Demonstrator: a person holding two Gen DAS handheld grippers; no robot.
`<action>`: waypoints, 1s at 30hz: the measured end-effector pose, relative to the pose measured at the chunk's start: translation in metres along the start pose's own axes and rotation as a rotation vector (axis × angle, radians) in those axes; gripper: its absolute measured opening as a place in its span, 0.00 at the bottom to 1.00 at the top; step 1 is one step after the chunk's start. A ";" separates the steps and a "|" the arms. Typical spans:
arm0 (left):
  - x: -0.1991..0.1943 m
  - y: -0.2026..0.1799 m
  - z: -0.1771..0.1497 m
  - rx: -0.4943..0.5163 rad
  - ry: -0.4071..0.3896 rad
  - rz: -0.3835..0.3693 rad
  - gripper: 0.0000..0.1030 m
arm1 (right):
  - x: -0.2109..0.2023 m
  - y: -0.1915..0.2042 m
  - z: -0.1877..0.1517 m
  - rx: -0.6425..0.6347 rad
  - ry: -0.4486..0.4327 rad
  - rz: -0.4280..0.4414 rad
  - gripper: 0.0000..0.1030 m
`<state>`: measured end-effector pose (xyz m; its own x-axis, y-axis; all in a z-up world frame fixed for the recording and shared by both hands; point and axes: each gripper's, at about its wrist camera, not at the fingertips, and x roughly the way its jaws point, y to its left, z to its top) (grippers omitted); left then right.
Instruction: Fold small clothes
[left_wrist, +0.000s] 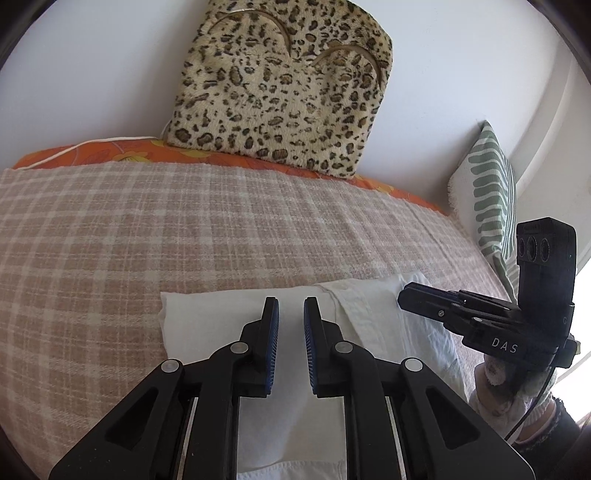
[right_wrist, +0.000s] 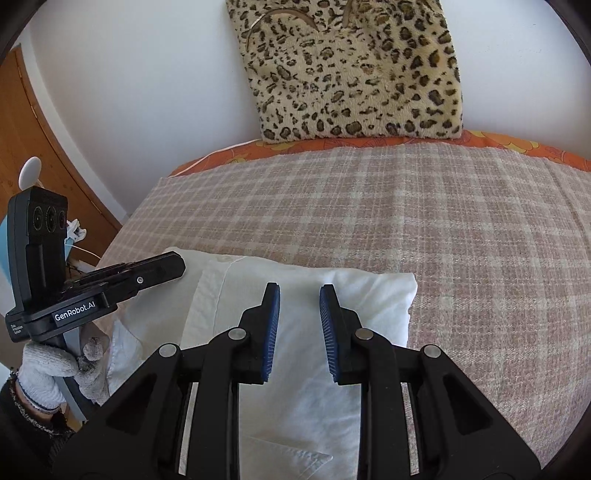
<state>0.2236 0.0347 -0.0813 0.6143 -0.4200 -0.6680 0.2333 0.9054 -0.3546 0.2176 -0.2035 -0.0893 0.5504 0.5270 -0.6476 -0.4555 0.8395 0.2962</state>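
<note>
Left tongs (left_wrist: 291, 314) hover low over the white garment (left_wrist: 236, 314), pads apart, nothing between them. The garment lies flat on the plaid blanket (left_wrist: 184, 229) of the bed, towards the near edge, already a neat rectangle with a stitched seam (left_wrist: 332, 295) running near to far across it. Its long axis looks to run left to right, parallel to the near edge of the bed; the seam crosses that axis. Which end is the top or hem, I cannot tell.

My read: the next fold wants both tongs nipping the same edge, one corner each, lifting together and carrying it straight across so the edges meet square. Bite shallow, right at the hem, through all layers, or the under layer will stay behind and bunch. Keep the lift low; this thin cotton will sag in the middle if raised high.

Over to the right: the right tongs (right_wrist: 300, 314) also hang just above the cloth, pads apart and empty, above the right half of the garment with its far right corner (right_wrist: 412, 278) just beyond. Each device shows in the other's view, alongside the cloth. A gloved hand (right_wrist: 48, 373) grips the left handle.

Far back, a leopard cushion (left_wrist: 280, 85) leans on the wall, well clear, and a leaf-print pillow (left_wrist: 487, 192) sits at the right
</note>
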 end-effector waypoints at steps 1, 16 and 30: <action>0.006 0.001 -0.002 0.004 0.017 0.012 0.12 | 0.003 -0.001 -0.001 -0.001 0.006 -0.008 0.23; -0.009 0.006 0.009 -0.045 0.017 -0.010 0.12 | -0.003 -0.006 0.002 0.020 0.032 0.064 0.23; 0.016 0.043 -0.005 -0.081 0.078 0.099 0.12 | 0.050 0.022 0.002 -0.066 0.172 0.074 0.23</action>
<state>0.2399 0.0664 -0.1105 0.5702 -0.3357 -0.7498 0.1111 0.9358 -0.3345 0.2369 -0.1581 -0.1135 0.3882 0.5520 -0.7380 -0.5382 0.7858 0.3047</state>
